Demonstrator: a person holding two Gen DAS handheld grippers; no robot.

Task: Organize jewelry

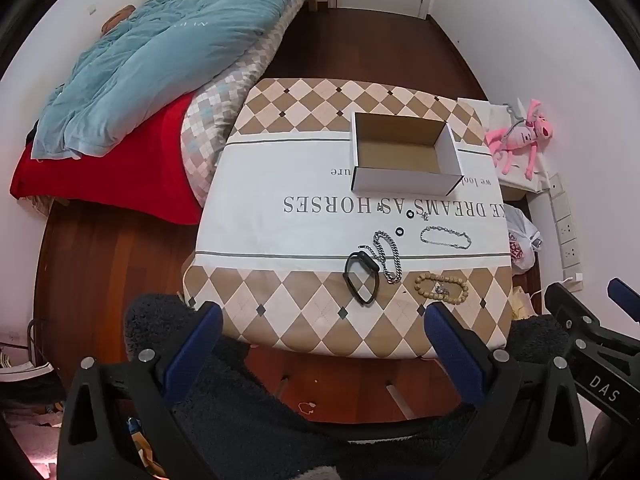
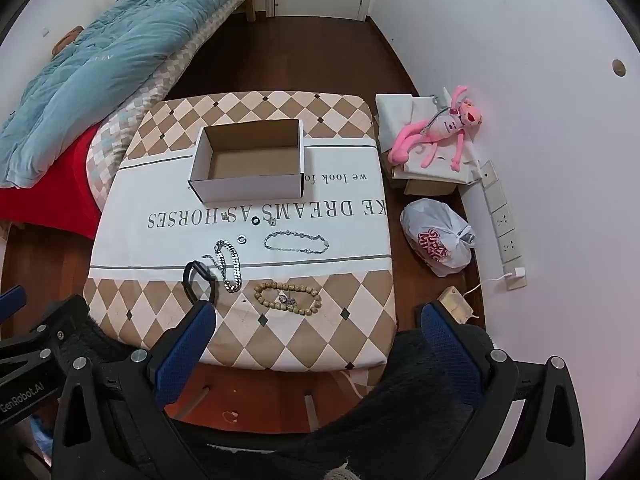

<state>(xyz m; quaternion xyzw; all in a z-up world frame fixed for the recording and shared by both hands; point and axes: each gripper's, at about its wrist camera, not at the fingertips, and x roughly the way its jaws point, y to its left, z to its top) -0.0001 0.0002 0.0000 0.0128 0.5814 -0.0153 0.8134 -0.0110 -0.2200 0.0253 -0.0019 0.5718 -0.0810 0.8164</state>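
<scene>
cardboard box (image 2: pixel 248 160) sits empty; near it, tiny rings (image 2: pixel 241 239) could slip from both grippers' wide-spread, empty fingers (image 2: pixel 184 348).

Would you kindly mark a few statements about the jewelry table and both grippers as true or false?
1. The white cardboard box holds no jewelry. True.
2. The wooden bead bracelet lies inside the box. False: it lies on the checkered tablecloth, near its front edge.
3. Both the left gripper and the right gripper are open and hold nothing. True.
4. The black wristband is gripped. False: it rests on the cloth beside the chunky silver chain bracelet.
</scene>
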